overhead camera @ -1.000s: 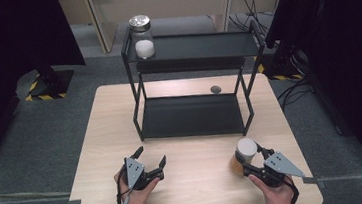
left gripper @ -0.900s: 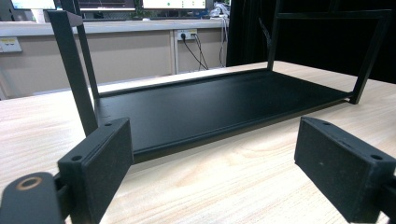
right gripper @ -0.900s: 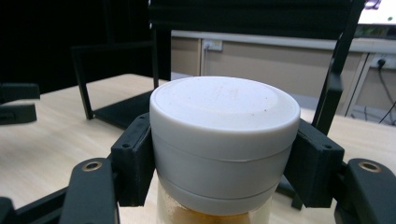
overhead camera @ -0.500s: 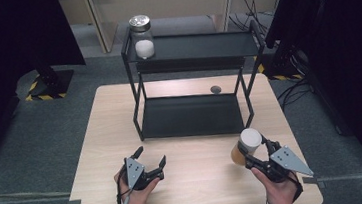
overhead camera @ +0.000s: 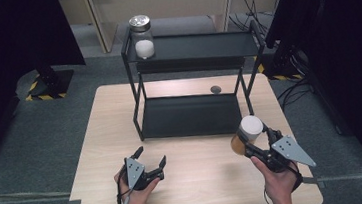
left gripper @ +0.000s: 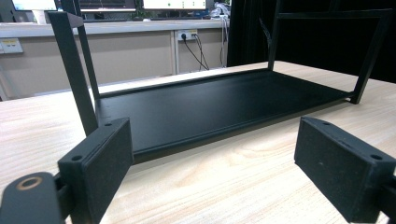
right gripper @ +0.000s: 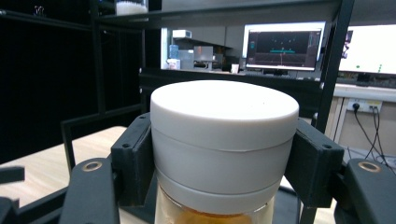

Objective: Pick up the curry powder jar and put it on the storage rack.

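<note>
Lifted off the table since before, the jar stands upright at lower right, pinched by the right gripper, with the shelf up-left; left gripper spread.

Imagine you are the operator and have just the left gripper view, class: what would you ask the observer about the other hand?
Operator: What is the right gripper doing?
Observer: Its jaws are shut on a jar with a white lid.
Operator: What's in that jar?
Observer: Something orange-brown shows through the glass below the lid.
Operator: Is anything on the top shelf of the black rack?
Observer: Yes, a metal-lidded glass jar with white contents stands at its left end.
</note>
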The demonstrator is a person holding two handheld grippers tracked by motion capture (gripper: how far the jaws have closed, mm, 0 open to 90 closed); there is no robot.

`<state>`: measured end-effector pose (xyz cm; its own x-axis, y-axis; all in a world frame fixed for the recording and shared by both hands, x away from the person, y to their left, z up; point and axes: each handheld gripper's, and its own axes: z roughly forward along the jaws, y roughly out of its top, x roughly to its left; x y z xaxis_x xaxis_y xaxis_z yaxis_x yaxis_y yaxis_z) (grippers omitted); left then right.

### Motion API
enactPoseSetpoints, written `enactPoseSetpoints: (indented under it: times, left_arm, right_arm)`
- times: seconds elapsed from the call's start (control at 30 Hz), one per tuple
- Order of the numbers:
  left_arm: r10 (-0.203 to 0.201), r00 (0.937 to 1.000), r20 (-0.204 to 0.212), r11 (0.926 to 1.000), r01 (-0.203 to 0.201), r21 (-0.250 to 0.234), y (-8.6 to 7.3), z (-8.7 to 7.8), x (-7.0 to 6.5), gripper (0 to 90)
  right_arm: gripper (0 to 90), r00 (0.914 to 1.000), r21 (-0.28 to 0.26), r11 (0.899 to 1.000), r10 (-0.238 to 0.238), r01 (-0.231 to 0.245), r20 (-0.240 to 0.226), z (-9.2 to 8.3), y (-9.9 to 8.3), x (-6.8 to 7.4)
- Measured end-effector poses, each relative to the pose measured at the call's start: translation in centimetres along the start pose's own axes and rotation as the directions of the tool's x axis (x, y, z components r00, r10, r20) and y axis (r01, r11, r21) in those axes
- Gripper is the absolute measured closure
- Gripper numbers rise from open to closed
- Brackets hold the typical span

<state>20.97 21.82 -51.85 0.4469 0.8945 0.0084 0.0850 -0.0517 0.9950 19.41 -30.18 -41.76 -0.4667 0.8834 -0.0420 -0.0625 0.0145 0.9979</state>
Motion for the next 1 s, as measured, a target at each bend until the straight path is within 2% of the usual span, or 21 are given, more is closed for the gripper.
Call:
enactPoseSetpoints:
  times: [0.3, 1.0]
  left_arm:
    - [0.003, 1.0000, 0.000, 1.0000, -0.003, -0.004, -0.1, 0.0, -0.1, 11.2]
    - [0.006, 1.0000, 0.002, 1.0000, -0.006, -0.003, 0.0, 0.0, -0.1, 11.3]
  right_arm:
    - [33.9, 0.9999, -0.052, 0.999, -0.009, 0.010, 0.009, 0.9, 1.7, 0.2]
    - [33.9, 0.9992, -0.101, 0.995, -0.015, 0.019, 0.037, 2.5, 4.2, -0.1]
